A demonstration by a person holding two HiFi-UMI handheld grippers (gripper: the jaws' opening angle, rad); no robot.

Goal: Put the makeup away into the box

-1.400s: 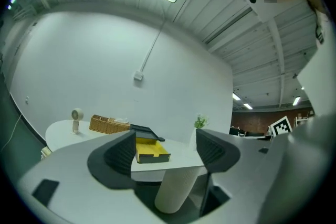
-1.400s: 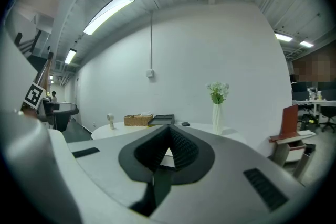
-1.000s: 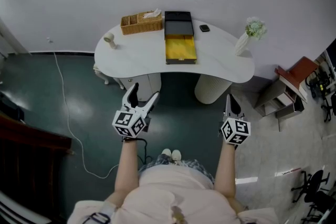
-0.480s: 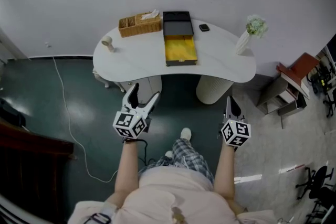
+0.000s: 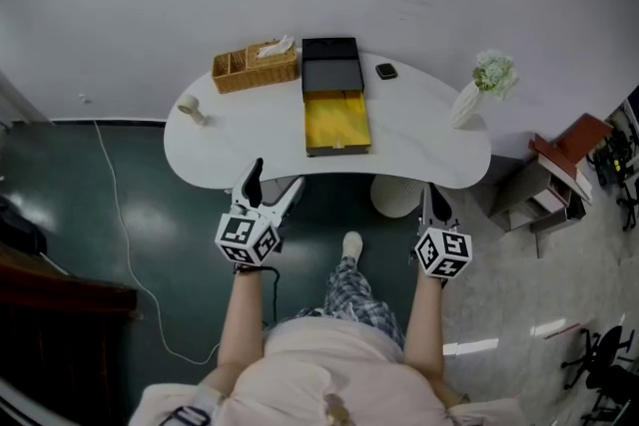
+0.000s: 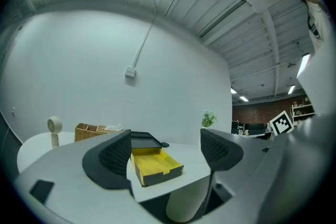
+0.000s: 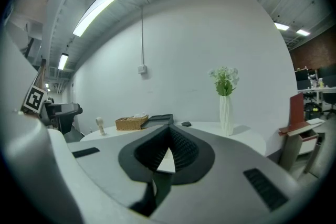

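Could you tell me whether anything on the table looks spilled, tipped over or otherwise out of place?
Nothing stands out. The box lies open on the table, the vase stands upright, and the basket sits beside the box. Nothing looks spilled.

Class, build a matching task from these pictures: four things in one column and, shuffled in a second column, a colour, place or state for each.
Things:
1. box
2. vase
3. left claw
4. right claw

Descriptions:
A. shut, nothing in it
B. yellow inside
C. open, nothing in it
D. at the right end of the table

Pairs: 1-B, 2-D, 3-C, 4-A
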